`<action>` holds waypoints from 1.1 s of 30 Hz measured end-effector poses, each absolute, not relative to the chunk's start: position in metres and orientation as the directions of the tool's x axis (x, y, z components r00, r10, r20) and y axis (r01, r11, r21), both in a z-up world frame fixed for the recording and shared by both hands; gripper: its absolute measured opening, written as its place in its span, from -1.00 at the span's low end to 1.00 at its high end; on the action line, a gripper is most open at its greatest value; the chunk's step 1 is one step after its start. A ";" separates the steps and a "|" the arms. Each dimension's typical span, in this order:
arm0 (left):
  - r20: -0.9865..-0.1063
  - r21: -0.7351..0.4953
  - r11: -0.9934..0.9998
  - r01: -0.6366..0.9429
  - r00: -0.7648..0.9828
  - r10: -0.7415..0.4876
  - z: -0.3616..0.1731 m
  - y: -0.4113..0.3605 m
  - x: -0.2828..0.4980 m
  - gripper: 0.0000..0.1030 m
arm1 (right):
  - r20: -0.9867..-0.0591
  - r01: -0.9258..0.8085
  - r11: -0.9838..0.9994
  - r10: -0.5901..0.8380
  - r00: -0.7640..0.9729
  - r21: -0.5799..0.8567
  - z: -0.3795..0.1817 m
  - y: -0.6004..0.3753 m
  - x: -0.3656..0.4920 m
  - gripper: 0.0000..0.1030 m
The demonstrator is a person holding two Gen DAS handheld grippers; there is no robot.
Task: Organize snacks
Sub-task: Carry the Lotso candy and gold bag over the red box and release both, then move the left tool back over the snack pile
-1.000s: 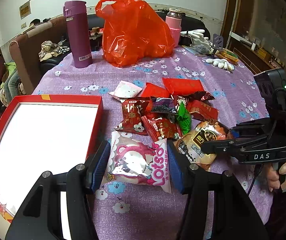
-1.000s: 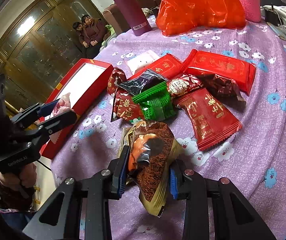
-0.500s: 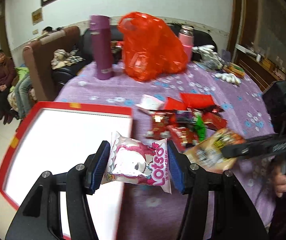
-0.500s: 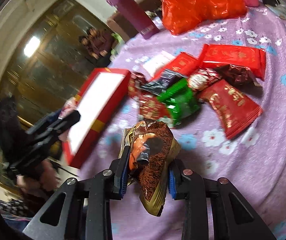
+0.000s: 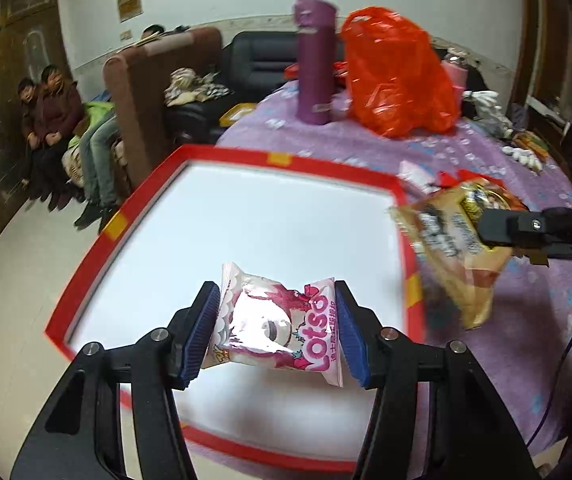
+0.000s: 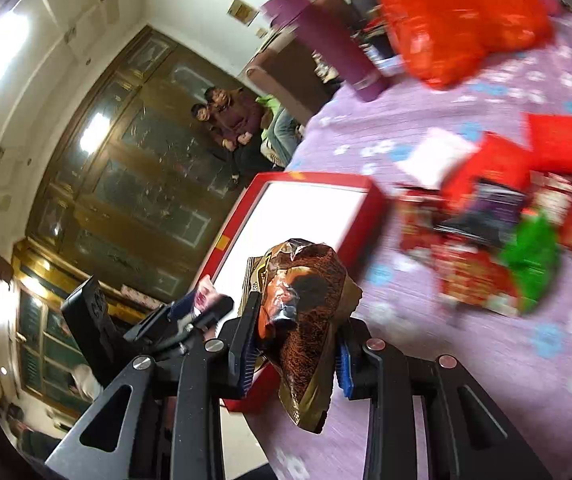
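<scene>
The left hand-held gripper (image 5: 276, 330) is clamped on a pink Lotso snack packet (image 5: 276, 326), which hangs over the white floor of the red-rimmed box (image 5: 222, 158). At about 2 o'clock from it, the right hand-held gripper (image 6: 296, 340) grips a brown-and-gold snack bag (image 6: 306, 316) just above the box's right rim. The remaining snack pile (image 6: 498, 240) lies on the purple flowered tabletop (image 6: 526, 380), toward 2 o'clock in the right wrist view. A purple flask (image 5: 315, 62) and an orange plastic bag (image 5: 398, 72) stand at the far edge, near 12 o'clock.
</scene>
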State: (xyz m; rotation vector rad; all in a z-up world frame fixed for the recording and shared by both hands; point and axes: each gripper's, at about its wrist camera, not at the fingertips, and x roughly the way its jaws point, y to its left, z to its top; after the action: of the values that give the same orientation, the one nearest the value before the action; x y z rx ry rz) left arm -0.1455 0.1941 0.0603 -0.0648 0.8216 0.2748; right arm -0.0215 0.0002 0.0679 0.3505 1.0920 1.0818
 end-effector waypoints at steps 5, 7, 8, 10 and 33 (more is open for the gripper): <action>-0.752 0.074 0.949 -0.307 0.608 0.255 0.051 0.210 -0.151 0.12 | -0.611 -0.596 0.503 0.791 0.027 0.625 0.059 0.068 -0.037 -0.33; -0.746 0.099 0.937 -0.336 0.598 0.293 0.052 0.216 -0.153 0.25 | -0.609 -0.626 0.492 0.792 0.033 0.605 0.060 0.081 -0.048 -0.28; -0.739 0.116 0.926 -0.359 0.591 0.322 0.053 0.219 -0.154 0.32 | -0.595 -0.638 0.481 0.802 0.044 0.601 0.063 0.082 -0.051 -0.24; -0.721 0.140 0.909 -0.393 0.589 0.366 0.056 0.223 -0.157 0.36 | -0.553 -0.659 0.448 0.831 0.058 0.604 0.070 0.077 -0.053 -0.03; -0.716 0.132 0.990 -0.047 0.687 0.128 0.076 0.104 -0.134 0.51 | -0.617 -0.212 0.746 0.648 0.446 0.631 0.029 -0.191 0.047 0.44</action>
State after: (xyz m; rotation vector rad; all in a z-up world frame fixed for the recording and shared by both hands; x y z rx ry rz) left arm -0.1338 0.1039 0.0765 0.1060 0.8084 0.0986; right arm 0.0465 -0.1908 0.0290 0.5111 0.9718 0.5621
